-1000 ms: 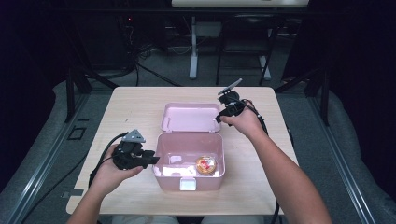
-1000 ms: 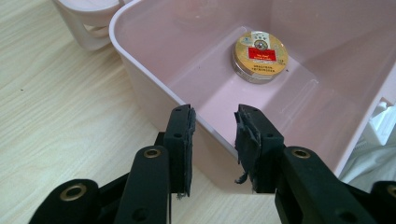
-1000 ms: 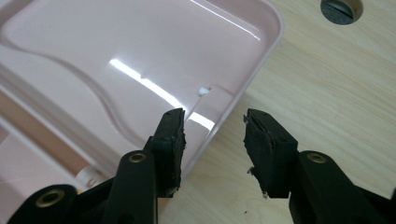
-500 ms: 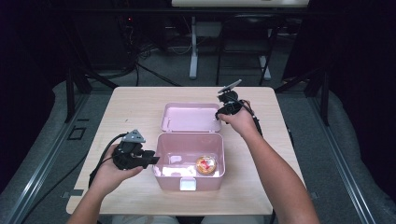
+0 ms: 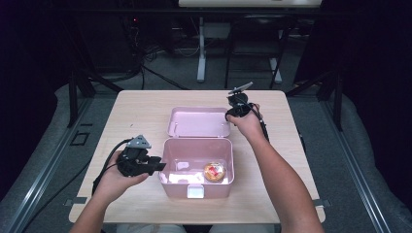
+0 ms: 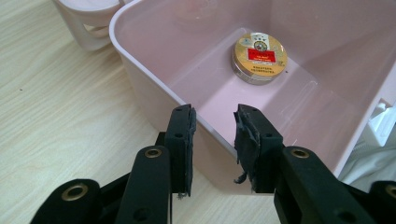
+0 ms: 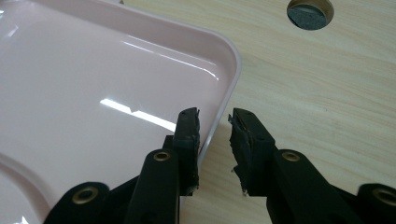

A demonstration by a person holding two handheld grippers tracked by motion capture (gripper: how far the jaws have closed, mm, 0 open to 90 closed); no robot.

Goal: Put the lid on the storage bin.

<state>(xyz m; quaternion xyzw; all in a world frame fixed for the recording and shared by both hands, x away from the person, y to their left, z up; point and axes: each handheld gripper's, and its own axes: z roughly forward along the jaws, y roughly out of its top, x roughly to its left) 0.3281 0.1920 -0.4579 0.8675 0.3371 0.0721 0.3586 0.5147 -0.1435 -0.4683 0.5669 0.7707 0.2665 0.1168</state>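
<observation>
Open pink box (image 5: pixel 167 160) mid-table, lid (image 5: pixel 198 121) flat behind it, bare tabletop (image 5: pixel 131 109) L & R, tin (image 5: pixel 214 171) inside box.

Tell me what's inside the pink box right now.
Inside the pink box lies one round gold tin with a red label, flat on the floor. The nearest floor strip, behind the front wall, is hidden.

My view of a dark lab or studio, lone pale wooden desk (image 5: pixel 145 104), cables on grey floor (image 5: pixel 160 53), metal stand legs (image 5: pixel 200 58) behind.
</observation>
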